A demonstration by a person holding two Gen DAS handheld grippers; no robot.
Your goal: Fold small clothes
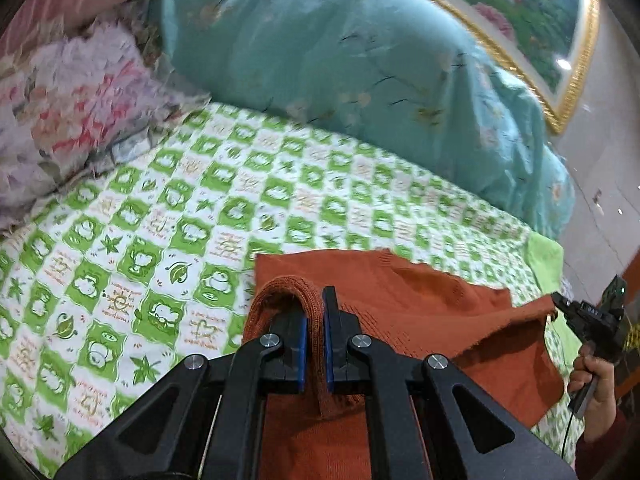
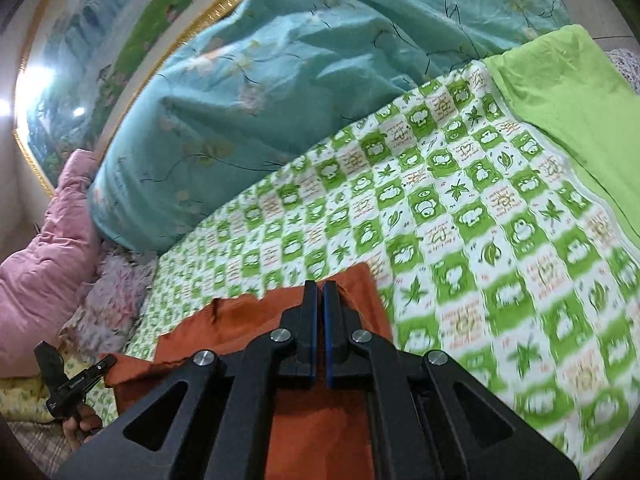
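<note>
Left gripper [image 1: 316, 320] clamped on rust sweater [image 1: 420, 312] ribbed edge, right gripper [image 2: 320, 312] pinching opposite edge, green-checked bedsheet [image 2: 460, 220] beneath

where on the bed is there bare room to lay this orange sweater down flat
Both grippers, left and right, pinch the orange sweater. The green checked sheet lies bare between it, the teal quilt and the floral pillow. It is crowded along the quilt, and the plain green cloth covers the other end.
</note>
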